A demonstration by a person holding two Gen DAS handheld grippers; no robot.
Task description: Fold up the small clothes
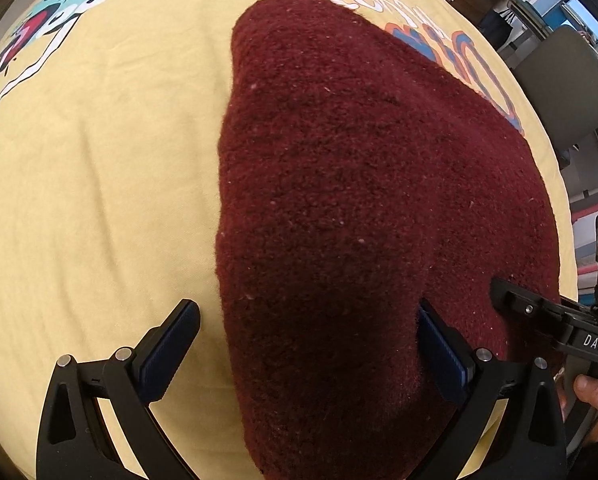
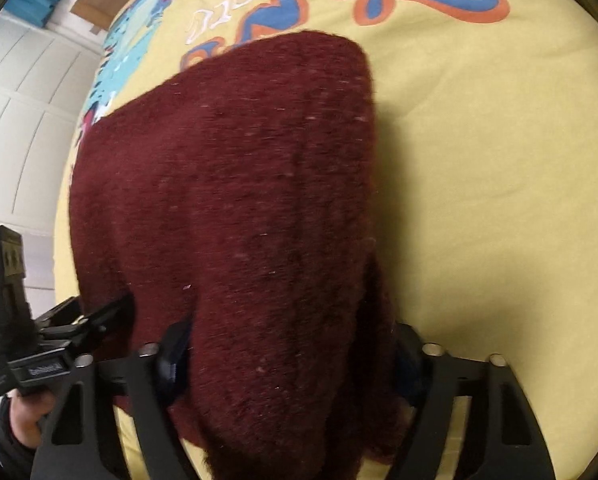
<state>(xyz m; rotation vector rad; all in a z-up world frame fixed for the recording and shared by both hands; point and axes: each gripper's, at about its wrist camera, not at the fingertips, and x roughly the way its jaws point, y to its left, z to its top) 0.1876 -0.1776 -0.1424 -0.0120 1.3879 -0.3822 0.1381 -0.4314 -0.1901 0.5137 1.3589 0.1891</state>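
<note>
My left gripper (image 1: 311, 344) is matte black plastic: two angular arms, each with a triangular cut-out and round silver screw heads along the top. Its fingers (image 1: 171, 350) wear ribbed dark-blue pads. Right of it, my other tool shows a white "DAS" label (image 1: 594, 343) on its black body. My right gripper (image 2: 291, 356) has the same black frame and silver screws, its blue pads blurred. Left of that one, a boxy black block (image 2: 7, 256) tops the handle, and a dark sleeve (image 2: 7, 440) covers my wrist below it.
</note>
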